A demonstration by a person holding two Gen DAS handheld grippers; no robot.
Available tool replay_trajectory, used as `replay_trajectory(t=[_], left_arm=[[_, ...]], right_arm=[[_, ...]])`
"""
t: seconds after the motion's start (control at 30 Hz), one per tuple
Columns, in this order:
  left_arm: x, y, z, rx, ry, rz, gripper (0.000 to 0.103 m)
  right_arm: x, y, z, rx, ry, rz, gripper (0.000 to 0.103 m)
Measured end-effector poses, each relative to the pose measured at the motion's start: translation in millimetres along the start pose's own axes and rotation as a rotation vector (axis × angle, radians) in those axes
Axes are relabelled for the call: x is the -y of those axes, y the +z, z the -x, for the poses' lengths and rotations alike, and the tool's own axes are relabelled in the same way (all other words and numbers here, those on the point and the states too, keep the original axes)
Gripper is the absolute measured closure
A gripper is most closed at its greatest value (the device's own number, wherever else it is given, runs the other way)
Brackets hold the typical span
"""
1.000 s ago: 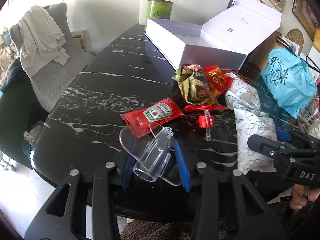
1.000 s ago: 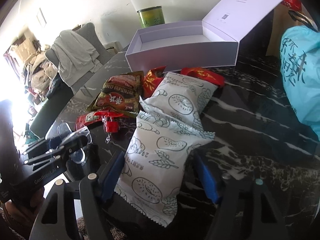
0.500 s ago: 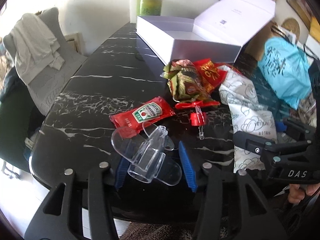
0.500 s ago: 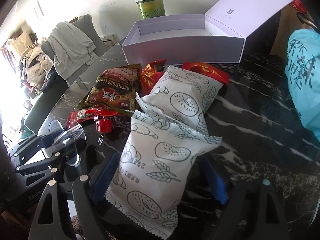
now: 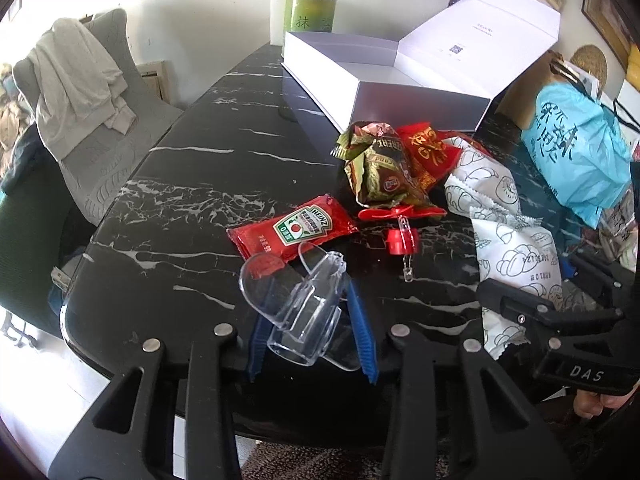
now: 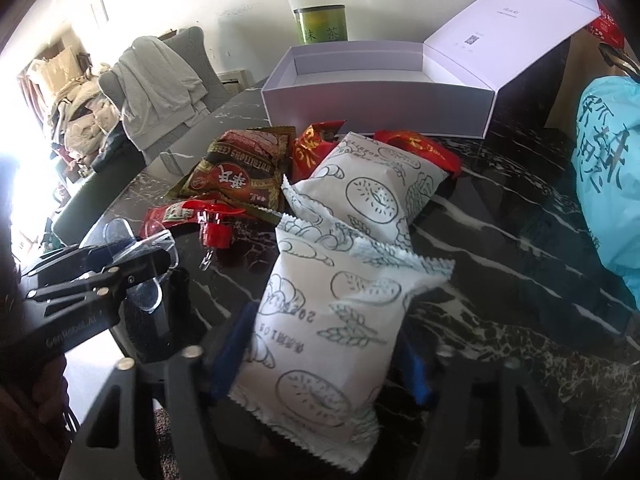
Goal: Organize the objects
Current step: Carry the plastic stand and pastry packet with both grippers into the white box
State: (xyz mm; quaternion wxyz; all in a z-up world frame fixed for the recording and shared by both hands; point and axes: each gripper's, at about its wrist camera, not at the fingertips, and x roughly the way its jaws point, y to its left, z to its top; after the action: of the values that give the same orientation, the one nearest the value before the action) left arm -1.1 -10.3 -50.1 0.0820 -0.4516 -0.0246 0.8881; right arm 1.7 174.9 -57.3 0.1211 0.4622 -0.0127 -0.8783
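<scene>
My left gripper is at the near edge of the black marble table. Its jaws are closing and the blue pads press on a clear plastic scoop. Just beyond lie a red ketchup sachet and a small red clip. My right gripper is closing too, with its pads against the sides of the nearer white bread packet. A second white packet, a brown snack packet and red packets lie further back. An open white box stands behind them.
A green tea tin stands behind the box by the wall. A light blue bag fills the table's right side. A chair draped with grey cloth stands off the left edge. A hand grips the right tool.
The left jaws widened around the clear scoop, then came back in on it. The right jaws spread and then narrowed onto the white packet, and the right view rolled slightly.
</scene>
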Motion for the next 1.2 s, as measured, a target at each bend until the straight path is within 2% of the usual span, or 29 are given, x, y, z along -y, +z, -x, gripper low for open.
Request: replay_trajectory(t=[0.3, 0.43, 0.63, 0.87, 1.2], left_arm=[[-4.8, -0.6, 7.1, -0.019, -0.030, 0.050, 0.074], [0.2, -0.4, 13.4, -0.009, -0.012, 0.044, 0.077], [11.3, -2.7, 20.0, 0.000, -0.026, 0.030, 0.078], [29.3, 15.7, 38.9, 0.062, -0.034, -0.025, 0.078], [42.7, 41.9, 41.0, 0.072, -0.062, -0.058, 0.078]], right_arm=[[10.4, -11.4, 12.5, 0.032, 0.054, -0.026, 0.045], [13.3, -14.9, 19.2, 0.049, 0.061, -0.030, 0.045], [20.8, -15.4, 35.1, 0.088, 0.055, -0.039, 0.046], [31.8, -10.7, 51.0, 0.129, 0.063, -0.054, 0.046], [38.4, 11.1, 63.9, 0.161, 0.046, -0.024, 0.046]])
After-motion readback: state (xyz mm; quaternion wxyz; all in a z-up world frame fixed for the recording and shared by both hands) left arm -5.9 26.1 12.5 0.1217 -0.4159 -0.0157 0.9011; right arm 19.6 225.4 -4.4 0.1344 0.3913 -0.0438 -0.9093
